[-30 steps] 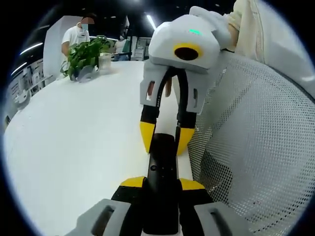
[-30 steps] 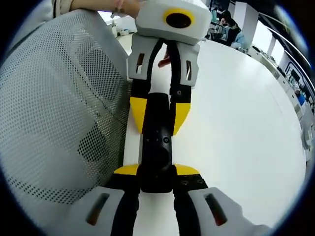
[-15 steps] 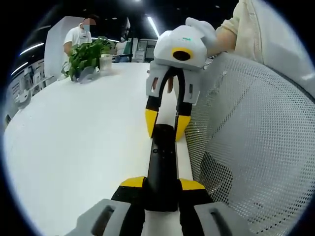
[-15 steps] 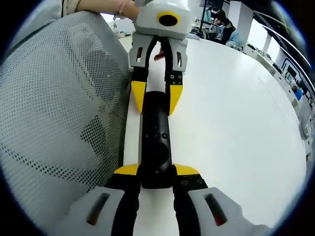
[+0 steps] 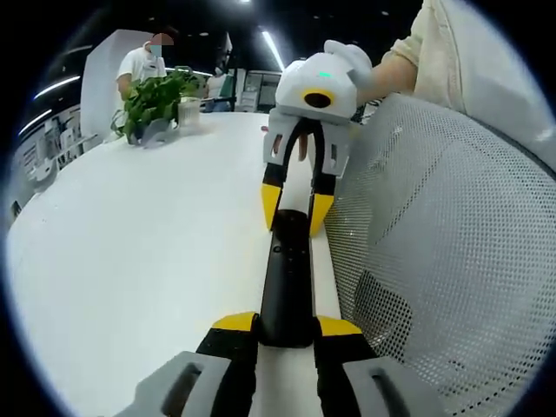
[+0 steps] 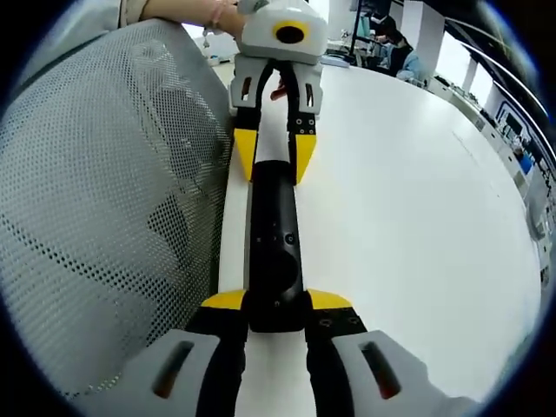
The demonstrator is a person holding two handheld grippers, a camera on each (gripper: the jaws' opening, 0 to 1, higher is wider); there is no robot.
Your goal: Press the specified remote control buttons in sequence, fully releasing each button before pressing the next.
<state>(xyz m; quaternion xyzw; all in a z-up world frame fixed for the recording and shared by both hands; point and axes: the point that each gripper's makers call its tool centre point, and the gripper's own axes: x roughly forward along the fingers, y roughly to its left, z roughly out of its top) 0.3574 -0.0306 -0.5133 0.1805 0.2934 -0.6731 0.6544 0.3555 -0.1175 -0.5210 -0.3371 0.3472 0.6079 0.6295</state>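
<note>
White table (image 5: 130,261), potted plant (image 5: 156,97) far off. Black remote control (image 5: 288,278) lying along the table edge, just beside a white mesh chair back (image 5: 443,261). Pinched at opposite ends by left gripper (image 5: 287,323) and right gripper (image 6: 276,302).

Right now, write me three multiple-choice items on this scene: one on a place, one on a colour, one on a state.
1. Where does the potted plant stand?
A. On the white table
B. On the mesh chair back
C. On the floor

2. What colour are the gripper fingertips?
A. Red
B. Yellow
C. Blue

3. How is the black remote held?
A. Lying free on the table
B. Pinned under the plant
C. Gripped at both ends by the left gripper and the right gripper

Answers: 1 A, the pot sits on the far tabletop; 2 B, the tips are yellow; 3 C, each view shows jaws closed on either end.
</note>
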